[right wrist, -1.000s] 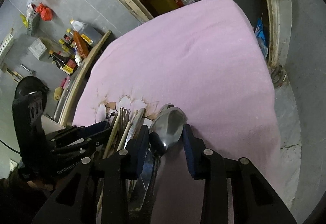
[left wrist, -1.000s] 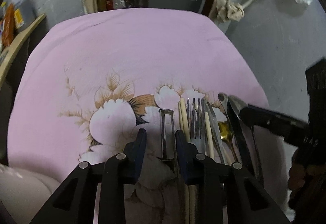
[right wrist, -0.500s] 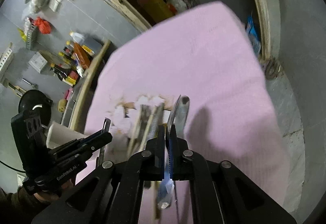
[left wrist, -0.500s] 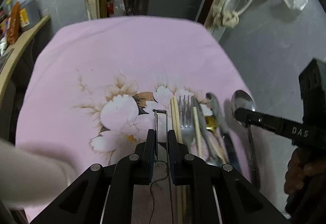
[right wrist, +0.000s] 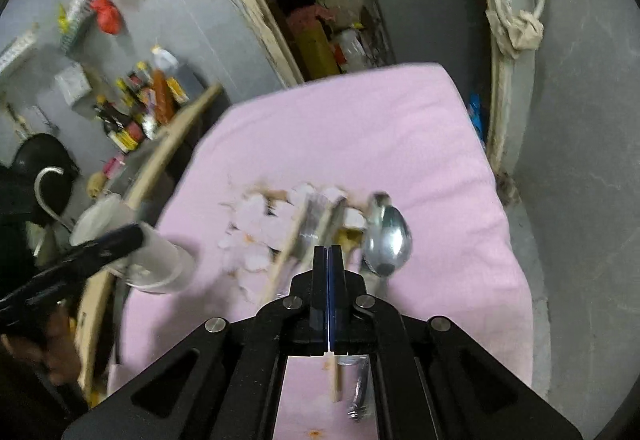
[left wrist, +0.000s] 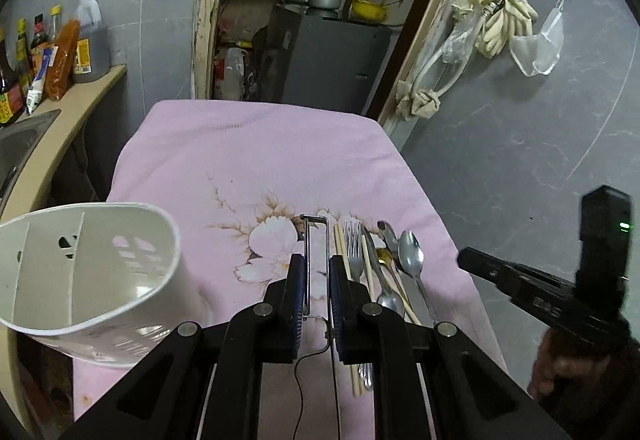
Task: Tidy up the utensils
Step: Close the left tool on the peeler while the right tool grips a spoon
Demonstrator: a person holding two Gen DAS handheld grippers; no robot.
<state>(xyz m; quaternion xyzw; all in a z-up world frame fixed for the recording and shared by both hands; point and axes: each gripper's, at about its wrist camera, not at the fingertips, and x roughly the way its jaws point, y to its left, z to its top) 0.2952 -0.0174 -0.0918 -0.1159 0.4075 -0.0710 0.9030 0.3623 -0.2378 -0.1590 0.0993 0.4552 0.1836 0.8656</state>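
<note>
Both grippers have lifted since a second ago. The left gripper (left wrist: 317,278) has its jaws clamped on a thin wire-frame peeler (left wrist: 316,240), now raised off the pink cloth (left wrist: 260,160). The right gripper (right wrist: 328,268) has its jaws pressed together; a shiny spoon (right wrist: 387,240) appears just right of them, whether held is unclear. A white holder (left wrist: 80,280) has appeared at lower left.

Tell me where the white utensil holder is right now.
In the left wrist view, the white utensil holder stands at the lower left on the pink cloth, left of the left gripper and the fork.
</note>
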